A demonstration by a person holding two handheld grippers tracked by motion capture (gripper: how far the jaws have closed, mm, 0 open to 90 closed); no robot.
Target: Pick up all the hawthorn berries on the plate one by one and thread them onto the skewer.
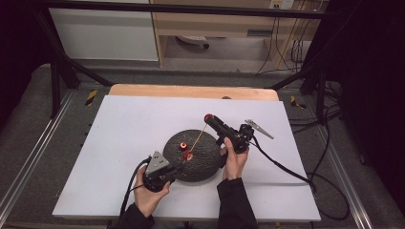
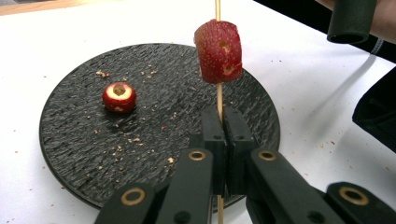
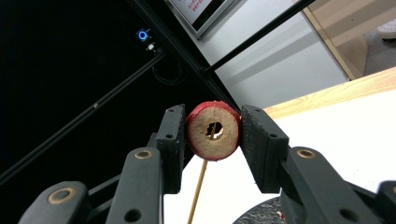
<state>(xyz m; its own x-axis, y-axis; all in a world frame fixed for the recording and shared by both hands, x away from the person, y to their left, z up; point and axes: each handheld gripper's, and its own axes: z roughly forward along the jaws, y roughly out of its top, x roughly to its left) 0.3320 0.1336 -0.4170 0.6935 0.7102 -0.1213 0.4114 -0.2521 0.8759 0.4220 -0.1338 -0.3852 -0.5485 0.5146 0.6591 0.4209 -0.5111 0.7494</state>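
Observation:
A thin wooden skewer (image 2: 219, 100) rises from my left gripper (image 2: 219, 114), whose jaws are shut on its lower part. A red cored fruit (image 2: 218, 51) is threaded on the skewer above the jaws. Another red cored fruit (image 2: 119, 97) lies on the round black plate (image 2: 70, 140). My right gripper (image 3: 214, 126) is shut on a third red fruit piece (image 3: 214, 131), with the skewer tip (image 3: 211, 132) in its centre hole. In the high view the left gripper (image 1: 180, 165) sits at the plate's near edge and the right gripper (image 1: 208, 118) hovers beyond the plate (image 1: 205, 167).
The plate rests on a white sheet (image 1: 124, 129) over a wooden table (image 1: 191, 90). Crumbs dot the plate and the sheet. A black cable (image 1: 286, 169) trails from the right gripper across the sheet's right side. Black frame bars stand around the table.

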